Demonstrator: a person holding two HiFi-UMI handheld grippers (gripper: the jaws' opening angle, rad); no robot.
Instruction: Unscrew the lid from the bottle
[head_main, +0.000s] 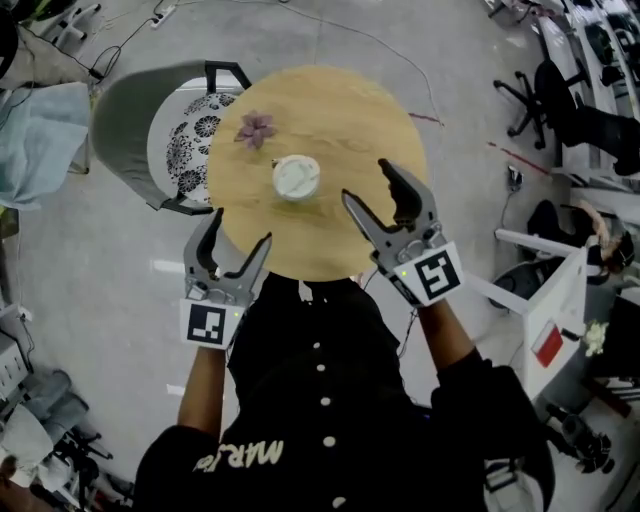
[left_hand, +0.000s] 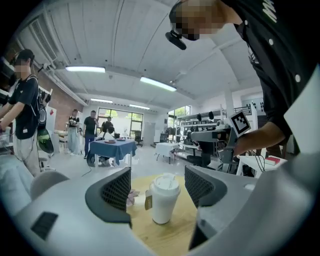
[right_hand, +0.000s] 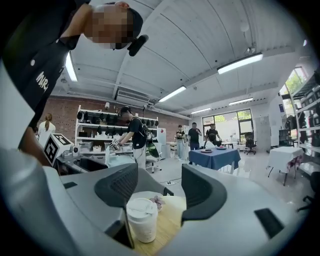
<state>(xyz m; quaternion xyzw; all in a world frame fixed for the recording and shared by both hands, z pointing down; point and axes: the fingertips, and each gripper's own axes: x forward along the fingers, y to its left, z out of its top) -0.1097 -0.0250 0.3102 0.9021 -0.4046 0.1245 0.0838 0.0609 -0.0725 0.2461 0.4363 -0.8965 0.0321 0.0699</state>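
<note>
Both are open and empty. The left hand-held gripper (head_main: 240, 232) has its jaws spread wide at the near-left edge of the tabletop (head_main: 350, 110). The right hand-held gripper (head_main: 368, 183) has a narrower gap and is over the near-right part. Their bodies are smooth grey plastic, and the pads (left_hand: 118, 189) are dark with a fine ribbed mesh.

The bottle (head_main: 296, 177) stands upright and alone at the middle of the round tabletop, ahead of both pairs of jaws and touching neither. It is matte white and tapers like a takeaway cup. Its lid (left_hand: 165, 182) is a rimmed disc, and a small brownish tag (left_hand: 148, 199) hangs at its side.

The pale wood looks slick and the bottle looks light. I judge that twisting the lid before the other gripper has the body steady would spin, slide or tip the whole bottle. A hard squeeze might dent thin walls, and a jaw could snag the tag.

Farther on lies a purple flower-shaped trinket (head_main: 256, 128), which could be fabric or paper. Beyond the far-left rim is a grey shell chair (head_main: 130, 110) with a patterned seat.
</note>
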